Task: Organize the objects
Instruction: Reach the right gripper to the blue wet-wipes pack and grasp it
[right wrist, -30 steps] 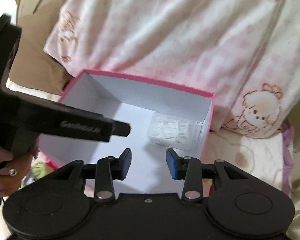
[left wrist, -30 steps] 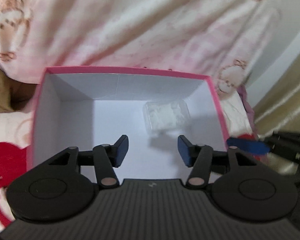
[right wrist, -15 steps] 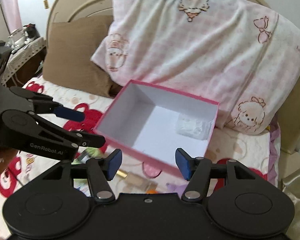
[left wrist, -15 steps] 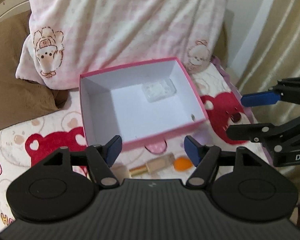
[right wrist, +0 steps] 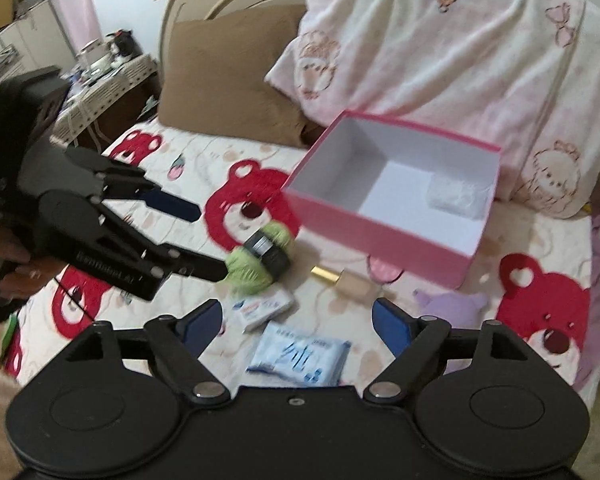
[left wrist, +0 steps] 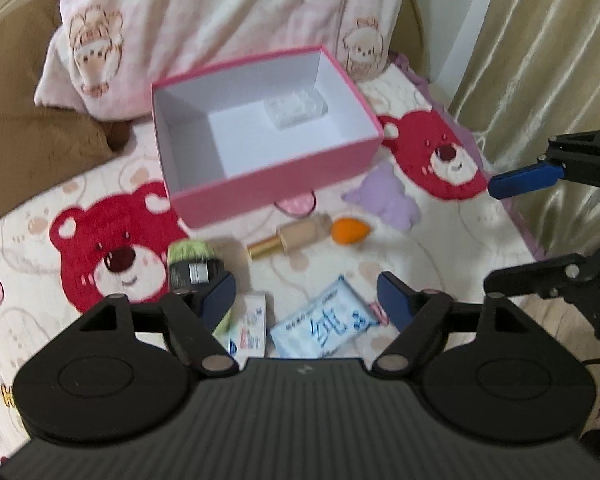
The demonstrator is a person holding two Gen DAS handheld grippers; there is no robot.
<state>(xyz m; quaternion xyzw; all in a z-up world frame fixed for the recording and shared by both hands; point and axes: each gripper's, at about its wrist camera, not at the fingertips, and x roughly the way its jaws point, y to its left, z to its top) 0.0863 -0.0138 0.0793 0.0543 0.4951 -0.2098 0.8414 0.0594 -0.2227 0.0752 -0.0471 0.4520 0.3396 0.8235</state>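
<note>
Hovering over the bedspread, we held the left gripper (left wrist: 306,296) and right gripper (right wrist: 296,316) empty, jaws opening wide; a clear case (left wrist: 296,109) lay inside the pink box (left wrist: 276,184).

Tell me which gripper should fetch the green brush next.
Probably left. The green brush lies just off the left gripper fingertips, while the right gripper, also empty with jaws opening, frames the wipes packet.

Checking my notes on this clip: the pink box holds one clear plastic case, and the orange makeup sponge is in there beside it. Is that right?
Not quite. The clear plastic case is alone in the pink box. The orange makeup sponge lies outside on the bedspread, in front of the box beside the foundation bottle. The left wrist view shows this; in the right wrist view the sponge is not visible.
</note>
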